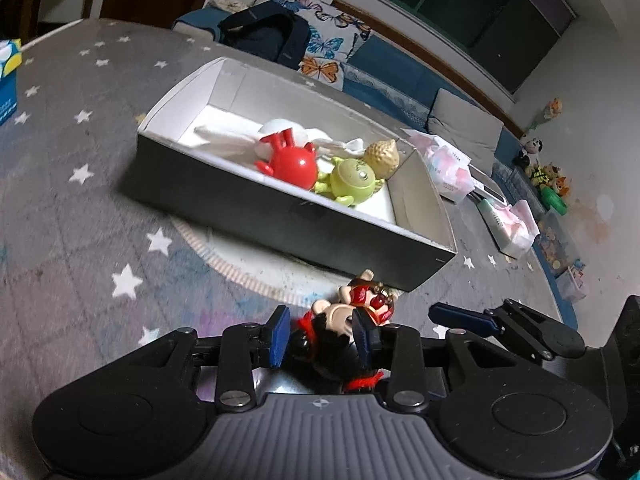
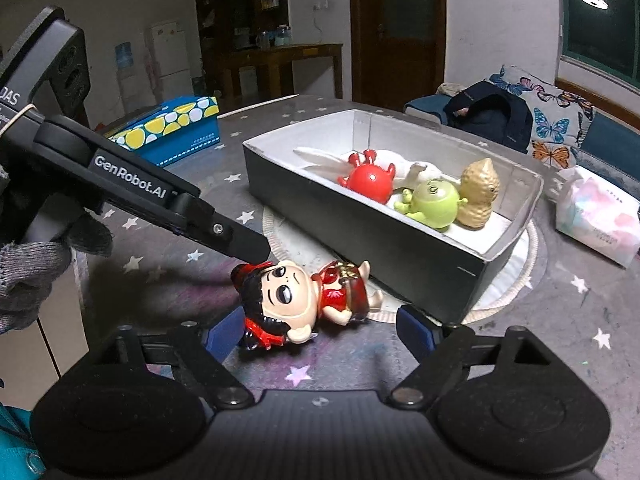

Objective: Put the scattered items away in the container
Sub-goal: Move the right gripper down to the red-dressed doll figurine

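A doll figurine [image 2: 304, 300] with black hair and a red outfit lies on its back on the star-patterned mat, just in front of the black box [image 2: 360, 224]. My left gripper [image 1: 322, 336] is shut on the doll's head [image 1: 332, 320]; one of its fingers [image 2: 240, 244] shows in the right wrist view touching the head. My right gripper [image 2: 316, 330] is open and empty, its blue pads either side of the doll. The box [image 1: 248, 204] holds a red toy [image 1: 290, 160], a green toy [image 1: 352, 180], a tan peanut figure [image 1: 382, 158] and a white item [image 1: 224, 134].
A blue tissue box [image 2: 172, 128] with yellow and white spots stands at the left. Pink-and-white tissue packs [image 2: 600, 216] lie right of the black box. A backpack [image 2: 492, 112] and butterfly cushion [image 2: 556, 120] sit on the sofa behind. A round white mat [image 1: 256, 256] lies under the box.
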